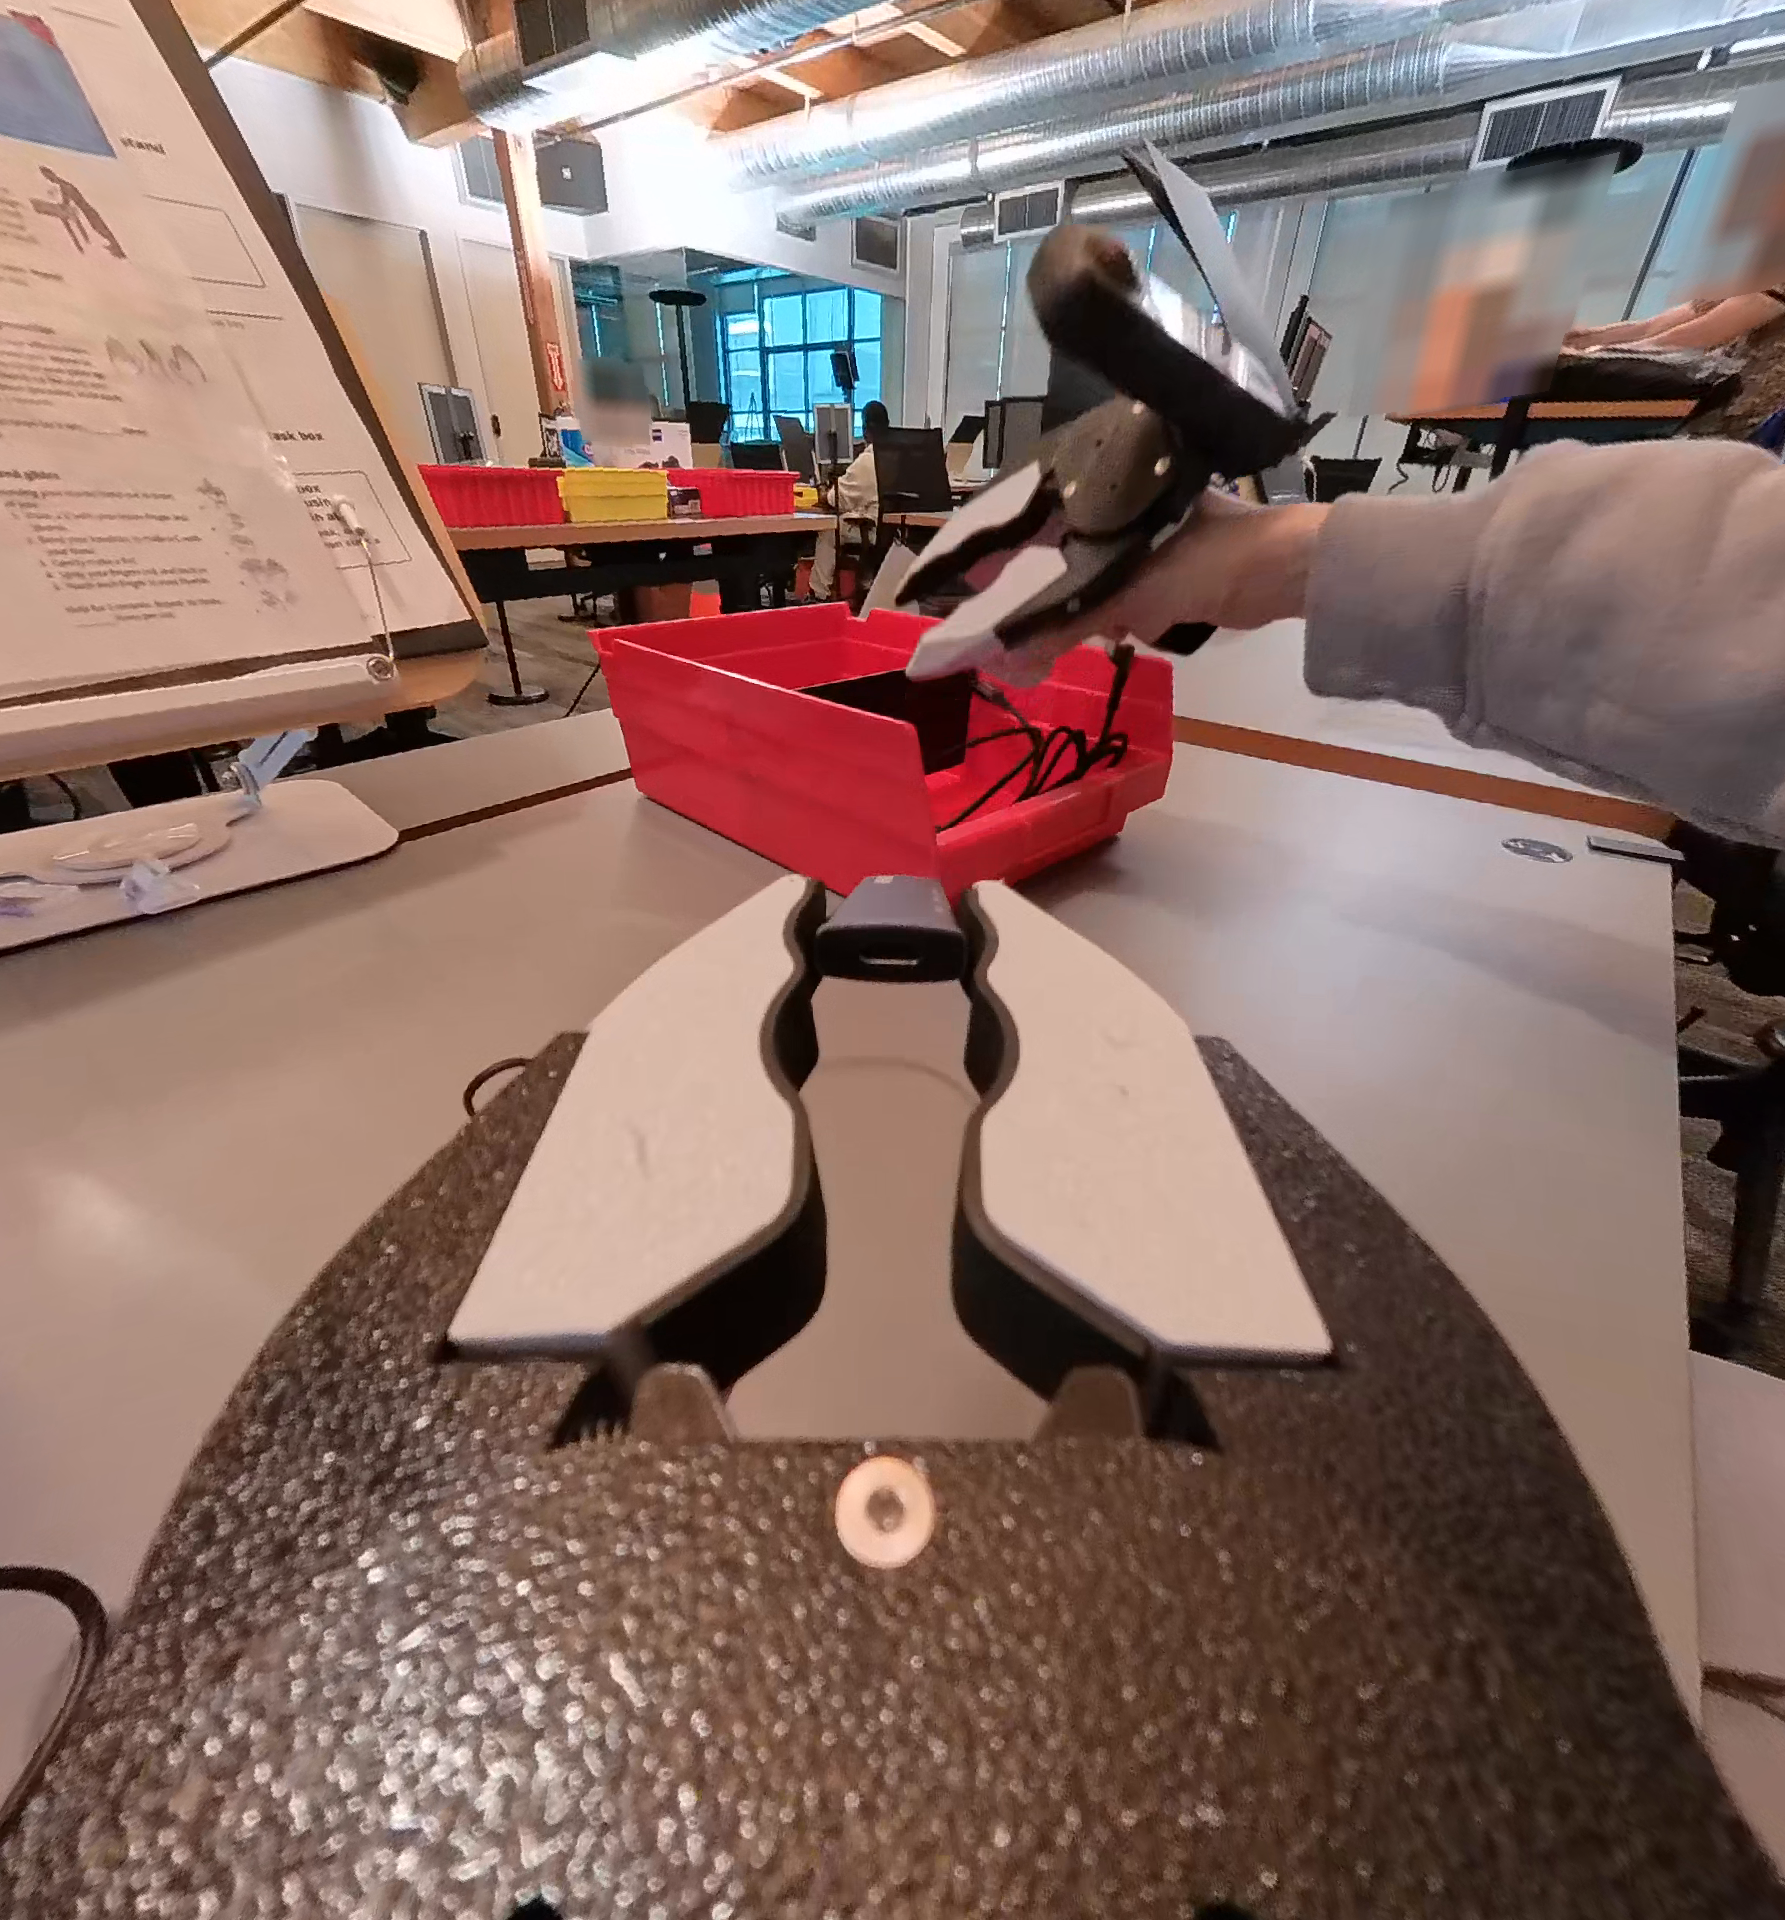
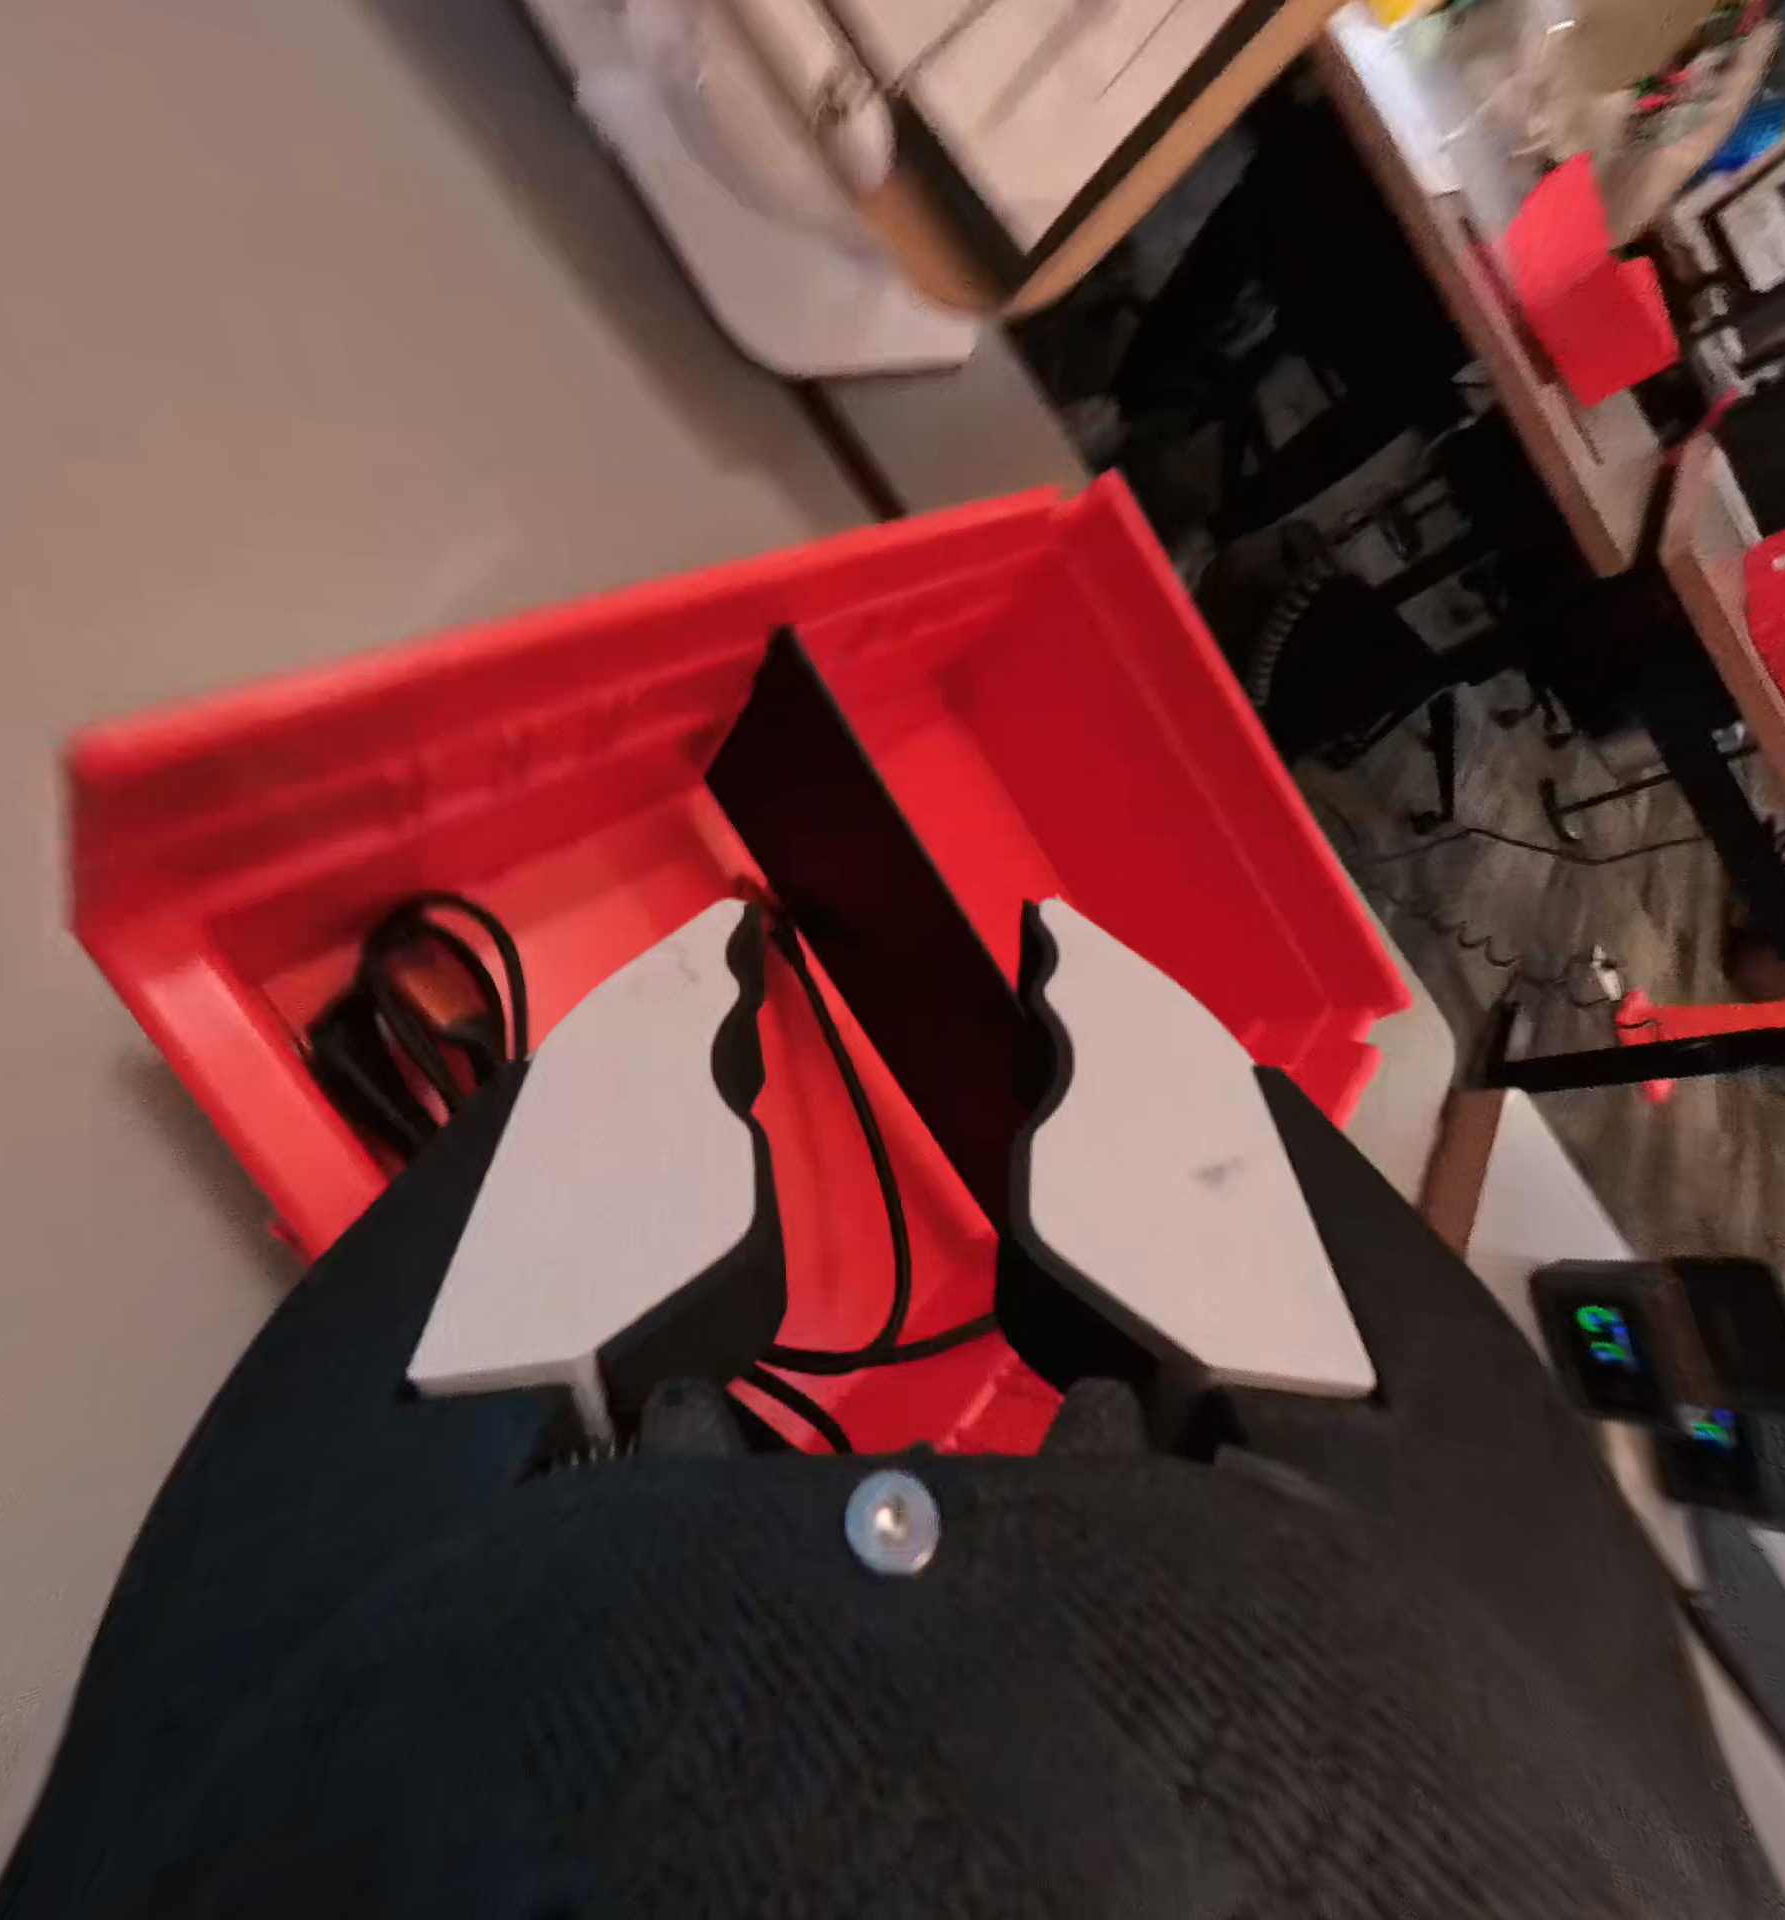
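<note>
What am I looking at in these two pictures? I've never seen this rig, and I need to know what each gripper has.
There is no robot arm: a person holds a two-finger gripper in each hand, with a camera on each looking along its fingers. The left wrist view shows the left gripper shut on a small grey adapter just above the grey table. Beyond it sits a red bin, and the other gripper is seen farther off, above the bin. The right wrist view looks down into that bin: the right gripper is open and holds nothing, over a black divider, with black cables in one compartment.
</note>
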`<move>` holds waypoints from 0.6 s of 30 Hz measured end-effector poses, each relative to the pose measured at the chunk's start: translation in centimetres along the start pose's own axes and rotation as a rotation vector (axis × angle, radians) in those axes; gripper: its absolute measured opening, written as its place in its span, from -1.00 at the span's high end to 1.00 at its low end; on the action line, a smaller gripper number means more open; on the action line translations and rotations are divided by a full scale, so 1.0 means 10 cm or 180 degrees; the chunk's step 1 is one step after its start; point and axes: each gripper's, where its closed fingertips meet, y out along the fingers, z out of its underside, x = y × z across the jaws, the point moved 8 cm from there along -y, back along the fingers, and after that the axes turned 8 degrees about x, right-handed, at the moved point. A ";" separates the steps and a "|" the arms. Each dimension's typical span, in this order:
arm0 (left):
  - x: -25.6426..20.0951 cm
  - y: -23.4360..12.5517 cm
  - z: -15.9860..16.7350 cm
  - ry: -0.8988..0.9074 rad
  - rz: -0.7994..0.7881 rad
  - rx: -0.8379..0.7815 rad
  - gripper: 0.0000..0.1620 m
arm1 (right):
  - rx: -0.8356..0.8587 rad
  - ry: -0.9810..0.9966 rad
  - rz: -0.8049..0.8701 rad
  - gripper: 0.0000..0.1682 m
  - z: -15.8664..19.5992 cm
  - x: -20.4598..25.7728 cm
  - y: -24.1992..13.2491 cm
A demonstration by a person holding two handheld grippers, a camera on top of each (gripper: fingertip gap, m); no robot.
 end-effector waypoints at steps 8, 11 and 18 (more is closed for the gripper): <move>-0.02 -0.08 -0.04 0.0260 0.0651 -0.0262 0.70 | -0.2047 0.0090 -0.2551 0.35 -0.60 1.30 -0.85; -0.04 -0.16 -0.10 0.0279 0.1021 -0.0465 0.70 | -0.2150 -0.0023 -0.2856 0.38 -0.69 1.69 -0.96; -0.07 -0.29 -0.27 0.0221 0.1439 -0.0755 0.70 | -0.1929 -0.0398 -0.2975 0.57 -0.79 2.02 -1.02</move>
